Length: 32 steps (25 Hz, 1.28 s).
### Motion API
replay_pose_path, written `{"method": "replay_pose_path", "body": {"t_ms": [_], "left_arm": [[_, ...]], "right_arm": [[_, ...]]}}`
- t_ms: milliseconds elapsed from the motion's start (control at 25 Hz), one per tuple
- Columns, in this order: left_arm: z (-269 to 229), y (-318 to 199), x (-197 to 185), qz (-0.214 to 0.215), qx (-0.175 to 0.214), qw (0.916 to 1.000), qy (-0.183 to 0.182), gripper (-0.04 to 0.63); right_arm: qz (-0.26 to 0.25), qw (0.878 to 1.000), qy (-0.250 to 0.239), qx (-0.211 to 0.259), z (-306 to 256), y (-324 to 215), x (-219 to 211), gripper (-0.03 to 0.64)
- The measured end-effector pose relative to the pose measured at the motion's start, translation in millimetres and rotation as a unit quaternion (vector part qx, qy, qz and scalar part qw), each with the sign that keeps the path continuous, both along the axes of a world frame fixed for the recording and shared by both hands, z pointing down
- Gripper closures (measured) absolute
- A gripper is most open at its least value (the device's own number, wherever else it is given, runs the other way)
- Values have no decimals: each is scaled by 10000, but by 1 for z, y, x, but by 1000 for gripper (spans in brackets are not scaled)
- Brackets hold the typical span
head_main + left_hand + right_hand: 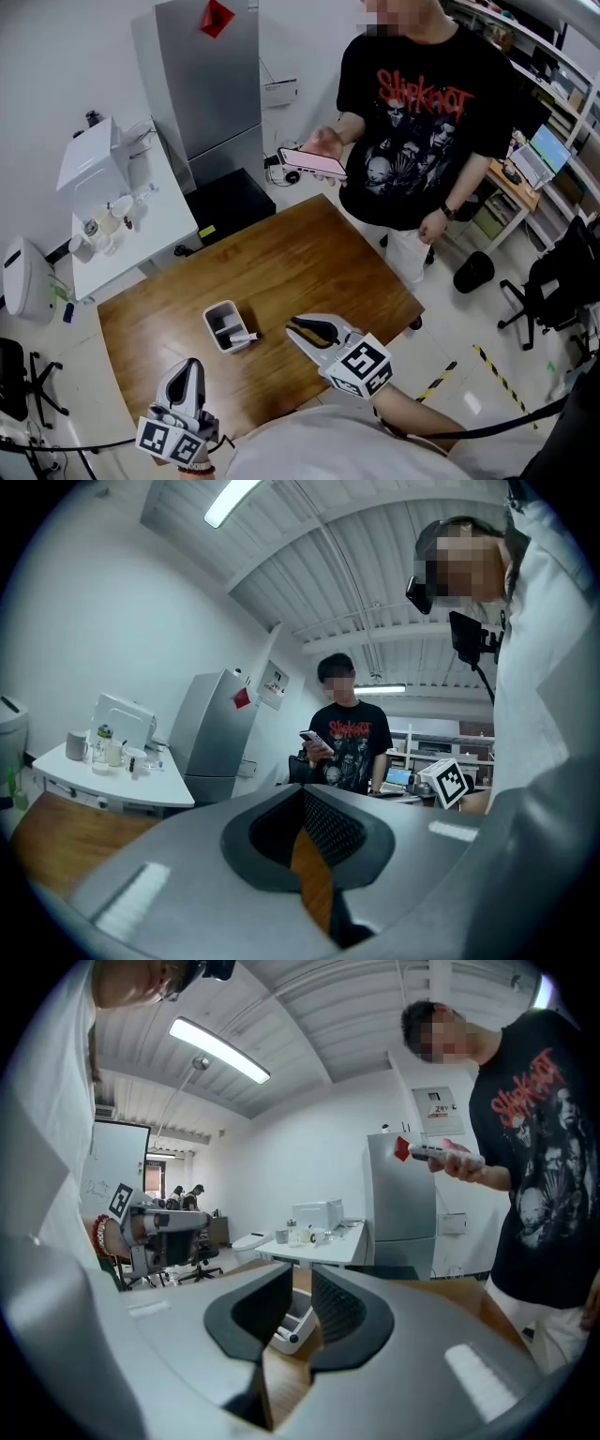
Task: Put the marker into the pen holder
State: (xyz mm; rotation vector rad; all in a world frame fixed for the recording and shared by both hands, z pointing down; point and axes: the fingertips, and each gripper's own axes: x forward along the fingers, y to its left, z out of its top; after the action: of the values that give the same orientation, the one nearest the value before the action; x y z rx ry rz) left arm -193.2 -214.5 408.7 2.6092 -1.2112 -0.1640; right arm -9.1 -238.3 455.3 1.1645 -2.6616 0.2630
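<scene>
Head view shows me open wooden table (309, 253) beyond the pen holder (222, 323), which sits near my edge. A white marker (246, 336) lies tilted in it, its dark end over the rim. The right gripper (292, 324) has its jaws slightly apart and empty. The left gripper (193, 363) is closed on nothing.

One marker (246, 336), one pen holder (217, 310), one table (309, 253).

Lower left of frame: left hand-held gripper (193, 366) points away from the body, jaws closed tip to tip, nothing between. Lower centre: right hand-held gripper (294, 326) points left, jaws narrowly apart, empty; right forearm (417, 417) bare.
</scene>
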Motion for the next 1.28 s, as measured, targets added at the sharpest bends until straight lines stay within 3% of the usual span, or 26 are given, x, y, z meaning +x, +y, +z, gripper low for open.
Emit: {"method": "replay_pose_path", "body": {"t_ms": [320, 960, 1280], "left_arm": [[13, -3, -32, -82, -194, 9998, 30, 618], [-4, 125, 25, -542, 49, 9985, -94, 618], [-1, 218, 48, -1101, -284, 9935, -71, 618]], "right_arm": [[-129, 9996, 175, -166, 14, -12, -32, 540], [-546, 9983, 49, -195, 15, 108, 28, 540], [-901, 9949, 102, -444, 22, 188, 61, 540]]}}
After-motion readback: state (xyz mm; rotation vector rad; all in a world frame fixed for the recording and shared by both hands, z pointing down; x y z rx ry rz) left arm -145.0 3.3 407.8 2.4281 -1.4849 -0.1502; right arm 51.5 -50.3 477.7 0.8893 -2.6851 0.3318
